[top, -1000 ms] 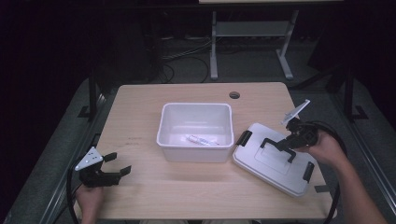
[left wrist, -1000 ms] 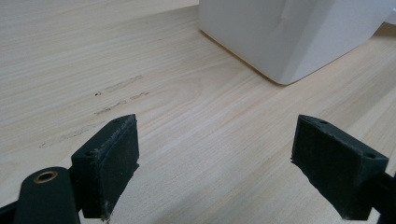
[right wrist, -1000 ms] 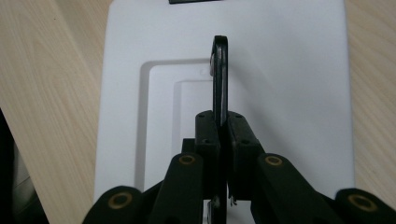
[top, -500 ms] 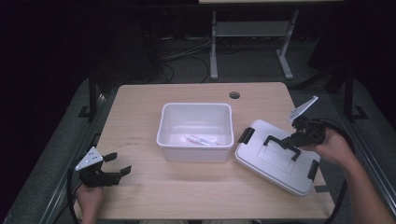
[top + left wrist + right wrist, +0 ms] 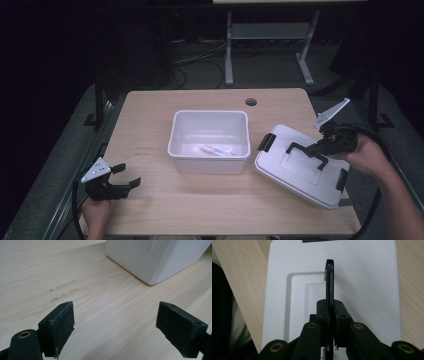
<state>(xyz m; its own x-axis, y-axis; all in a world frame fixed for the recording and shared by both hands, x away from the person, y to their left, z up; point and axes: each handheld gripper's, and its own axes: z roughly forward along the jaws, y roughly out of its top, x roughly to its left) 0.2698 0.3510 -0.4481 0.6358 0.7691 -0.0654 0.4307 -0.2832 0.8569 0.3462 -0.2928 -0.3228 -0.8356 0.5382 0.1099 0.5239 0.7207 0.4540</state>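
My right gripper (image 5: 316, 148) is clamped on the black handle (image 5: 329, 282) of the white lid (image 5: 300, 167), which sits at the right of the high view, tilted, with its left edge raised and its lower right corner near the table (image 5: 210, 210) edge. In the right gripper view the handle stands as a thin black strip pinched between the two jaws, the lid's recessed panel spreading out behind it. My left gripper (image 5: 120, 181) rests at the lower left of the high view, jaws spread wide with nothing between them; its own view looks across bare wood toward a corner of the white bin (image 5: 155, 257).

As I judge it, the lid is gripped and partly lifted, but it is not yet on the bin (image 5: 210, 142), which stands uncovered in the middle of the frame, well apart from my left gripper and just left of the lid. What remains is carrying the lid over, squaring it to the rim and setting it down.

Inside the bin lies one small, pale, tube-like object (image 5: 214, 149) on the floor toward the front wall; it may be a marker or a tube, too small to say.
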